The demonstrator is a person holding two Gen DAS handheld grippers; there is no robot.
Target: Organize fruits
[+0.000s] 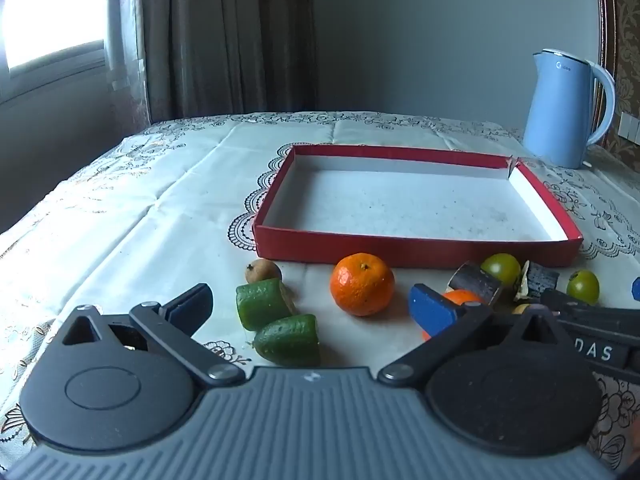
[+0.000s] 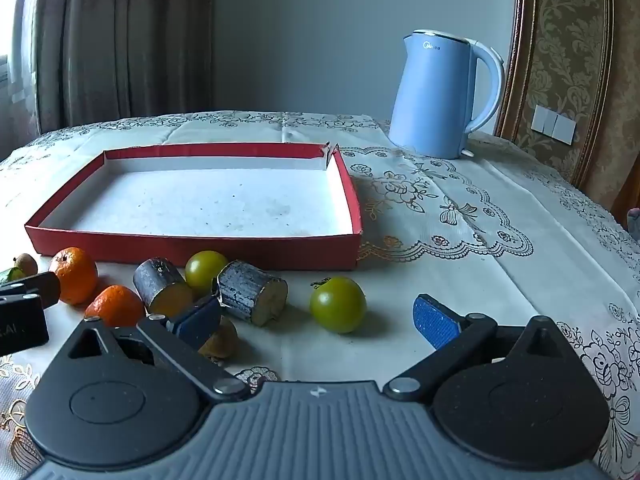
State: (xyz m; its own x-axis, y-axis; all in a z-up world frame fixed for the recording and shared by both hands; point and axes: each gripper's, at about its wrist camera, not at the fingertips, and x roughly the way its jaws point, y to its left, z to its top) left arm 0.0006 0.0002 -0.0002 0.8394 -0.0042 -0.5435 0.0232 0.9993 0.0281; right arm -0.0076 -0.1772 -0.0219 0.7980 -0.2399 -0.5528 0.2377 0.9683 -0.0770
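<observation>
1. Left wrist view: the left gripper [image 1: 310, 308] is hovering low over the tablecloth [image 1: 132, 216] with its jaws spread wide, gripping nothing. Two green cut pieces [image 1: 276, 320] are lying right between the fingers, a tangerine [image 1: 362, 284] is sitting just past them, and a small brown fruit [image 1: 263, 270] is near the red box [image 1: 416, 250], which is holding nothing yet. So I'm guessing we're at the very start, lining up the first pick.

2. Right wrist view: the right gripper [image 2: 316, 320] is also spread wide and holding nothing. A green tomato [image 2: 338, 304] is sitting between its fingers, with two dark-skinned cut chunks [image 2: 208, 292], a second green tomato [image 2: 206, 268] and a smaller tangerine [image 2: 116, 306] off to the left. A blue kettle [image 2: 440, 96] is standing behind the box.

3. Next move, I reckon: easing forward, closing gently on that tomato since it's round and could roll, then lifting over the box wall.
</observation>
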